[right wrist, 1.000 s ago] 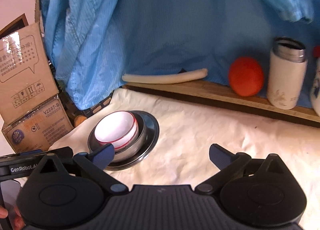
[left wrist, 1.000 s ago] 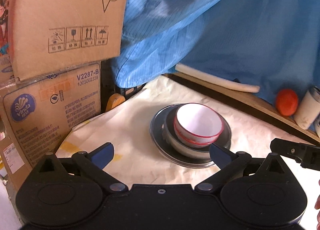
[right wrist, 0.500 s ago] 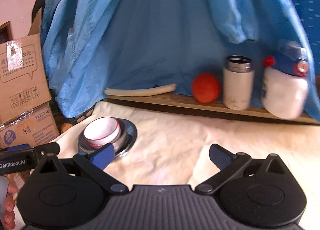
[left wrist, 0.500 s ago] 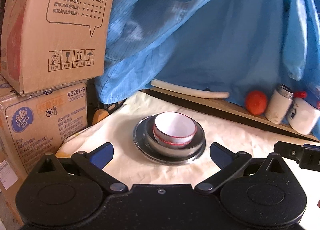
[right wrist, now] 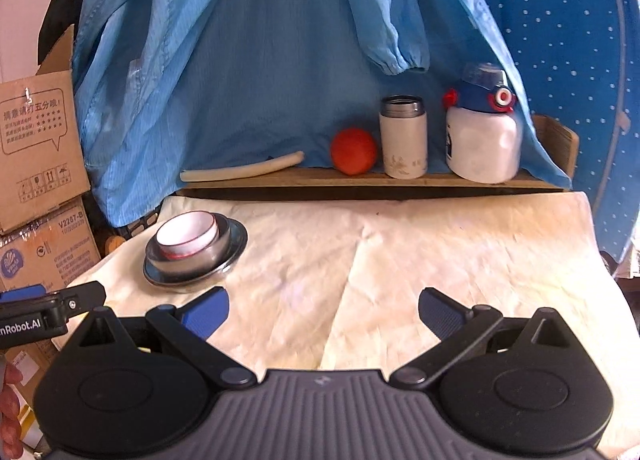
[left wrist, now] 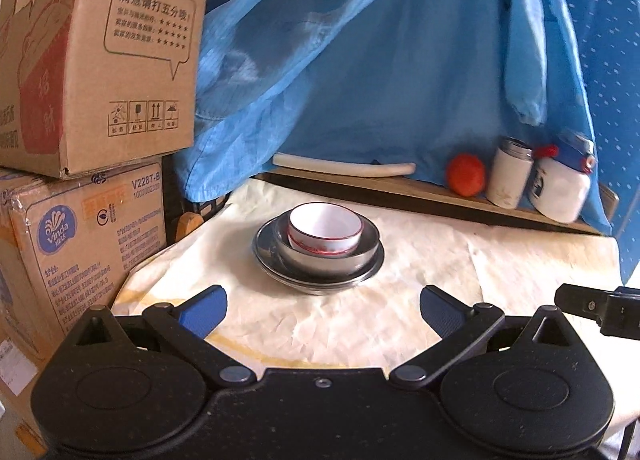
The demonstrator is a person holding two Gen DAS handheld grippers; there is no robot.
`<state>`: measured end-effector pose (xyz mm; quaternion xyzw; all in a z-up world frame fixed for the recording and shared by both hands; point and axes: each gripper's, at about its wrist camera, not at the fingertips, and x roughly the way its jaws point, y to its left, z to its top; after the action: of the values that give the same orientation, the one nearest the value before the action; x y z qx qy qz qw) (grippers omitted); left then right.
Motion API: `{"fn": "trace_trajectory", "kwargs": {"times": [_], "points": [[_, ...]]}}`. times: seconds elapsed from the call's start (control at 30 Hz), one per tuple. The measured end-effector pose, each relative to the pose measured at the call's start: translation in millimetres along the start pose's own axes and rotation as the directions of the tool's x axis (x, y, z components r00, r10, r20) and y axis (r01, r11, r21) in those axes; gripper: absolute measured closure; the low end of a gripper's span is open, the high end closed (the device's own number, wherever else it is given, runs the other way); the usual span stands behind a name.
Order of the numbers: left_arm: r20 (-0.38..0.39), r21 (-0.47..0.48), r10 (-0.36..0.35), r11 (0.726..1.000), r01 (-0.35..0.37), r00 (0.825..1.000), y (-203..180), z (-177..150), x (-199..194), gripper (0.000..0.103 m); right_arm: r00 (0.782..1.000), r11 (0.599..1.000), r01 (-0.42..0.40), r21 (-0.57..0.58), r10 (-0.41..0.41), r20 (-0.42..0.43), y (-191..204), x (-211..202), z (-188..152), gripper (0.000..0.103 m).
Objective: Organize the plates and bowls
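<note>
A white bowl with a red rim [left wrist: 325, 227] sits nested in a steel bowl [left wrist: 332, 258], which sits on a steel plate [left wrist: 266, 250] on the cream cloth. The same stack shows at the left in the right wrist view: white bowl [right wrist: 186, 238], steel plate [right wrist: 236, 246]. My left gripper [left wrist: 322, 310] is open and empty, well short of the stack. My right gripper [right wrist: 323, 310] is open and empty, over the cloth to the right of the stack.
Stacked cardboard boxes [left wrist: 92, 108] stand at the left. A wooden ledge [right wrist: 360, 180] at the back holds a white tube [right wrist: 240, 171], an orange [right wrist: 353, 151], a white flask [right wrist: 403, 136] and a white-and-blue bottle [right wrist: 482, 136]. Blue cloth [right wrist: 280, 40] hangs behind.
Both grippers have pulled back and away from the stacked dishes, which now look smaller and farther off. Both stay open and empty. The stack has not moved.
</note>
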<state>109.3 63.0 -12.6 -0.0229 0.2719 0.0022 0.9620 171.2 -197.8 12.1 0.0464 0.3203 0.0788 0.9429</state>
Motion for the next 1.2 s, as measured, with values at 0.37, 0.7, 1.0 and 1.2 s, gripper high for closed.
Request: {"fn": "trace_trajectory", "kwargs": {"times": [0.37, 0.7, 1.0, 1.2], "points": [[0.003, 0.034, 0.022, 0.999, -0.022, 1.0, -7.3, -2.5, 1.5, 0.001, 1.0, 1.0, 0.002, -0.025, -0.002, -0.011, -1.1, 5.0, -5.5, 0.0], [-0.004, 0.039, 0.036, 0.999, -0.036, 0.999, -12.7, -2.6, 9.3, 0.001, 1.0, 1.0, 0.005, -0.024, -0.006, -0.028, -6.7, 12.7, -6.6, 0.0], [-0.018, 0.041, 0.035, 0.999, -0.034, 0.999, -12.2, -4.5, 13.3, 0.001, 0.999, 1.0, 0.015, -0.012, -0.015, -0.03, -9.1, 11.4, -10.6, 0.0], [-0.015, 0.042, 0.038, 0.998, -0.037, 0.999, -11.0, -3.3, 13.6, 0.001, 1.0, 1.0, 0.017, -0.007, -0.018, -0.026, -9.5, 11.6, -9.4, 0.0]]}}
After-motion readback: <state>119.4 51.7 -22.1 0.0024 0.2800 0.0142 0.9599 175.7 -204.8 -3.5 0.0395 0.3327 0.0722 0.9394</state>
